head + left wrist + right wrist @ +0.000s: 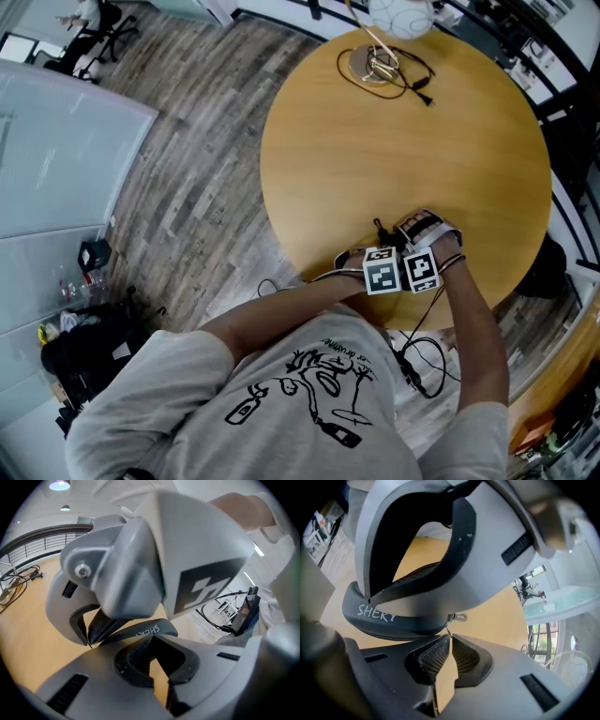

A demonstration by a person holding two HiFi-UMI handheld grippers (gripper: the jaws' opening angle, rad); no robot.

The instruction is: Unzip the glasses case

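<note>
Right gripper (pixel 449 638): jaws closed, with the tips pinching the thin end of the zipper pull (pixel 457 617).
Left gripper (pixel 152 641): jaws drawn together, with the tips clamped on the rim of the glasses case (pixel 140 631) to steady it.
Case location: under both grippers at the near edge of the round table (pixel 403 141), just in front of the person.
Risk, slip: the pull is held only at the very tips, so a sideways tug would likely pop it free.
Risk, shift: the left grip has only an edge, so a hard pull may twist the case or drag it off the table's near side.
Risk, crowding: the grippers sit close against each other, leaving little room to follow the zip round the curve.
Pads: black mesh-textured rubber set in smooth grey plastic shells.
Case: dark, matte, a rounded oblong with white lettering.
Pull: a small bright metal loop.
Table: a smooth, tan, wood-look disc.
Far side: a black cable (pixel 424 92) loops round a small base.
</note>
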